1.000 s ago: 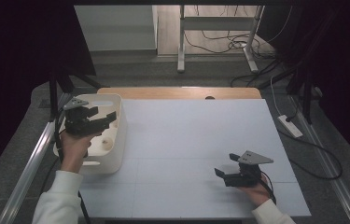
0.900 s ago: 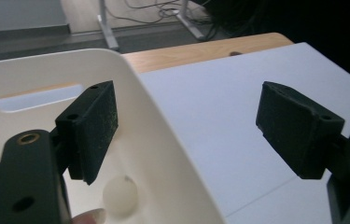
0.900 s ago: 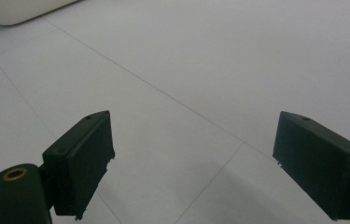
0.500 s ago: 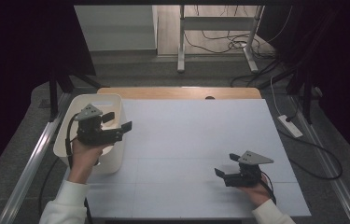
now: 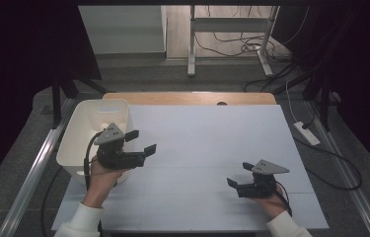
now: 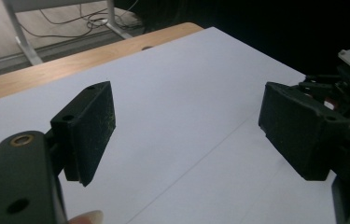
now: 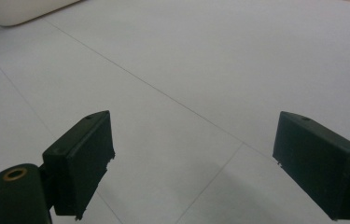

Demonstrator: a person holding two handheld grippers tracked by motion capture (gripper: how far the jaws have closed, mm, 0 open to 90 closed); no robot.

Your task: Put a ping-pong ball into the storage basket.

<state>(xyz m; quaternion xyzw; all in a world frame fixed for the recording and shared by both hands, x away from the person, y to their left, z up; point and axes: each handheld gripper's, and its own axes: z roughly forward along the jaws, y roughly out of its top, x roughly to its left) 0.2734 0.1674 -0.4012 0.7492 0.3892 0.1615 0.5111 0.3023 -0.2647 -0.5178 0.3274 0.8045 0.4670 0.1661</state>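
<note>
The left gripper (image 5: 140, 142), jaws wide and just opening with nothing between them, sits beside the white bin (image 5: 76, 143) at the table's left edge; the right gripper (image 5: 239, 174), wide and empty, lies well apart.

Lab-like room: white-covered table (image 5: 207, 143), floor cables (image 5: 244, 47), dark curtains (image 5: 24, 44).

Only the white bin (image 5: 81, 131) at the left edge obstructs the white tabletop (image 5: 212, 143).

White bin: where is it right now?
High view: the white bin sits at the table's left edge, just behind the left gripper, far from the right gripper.
</note>
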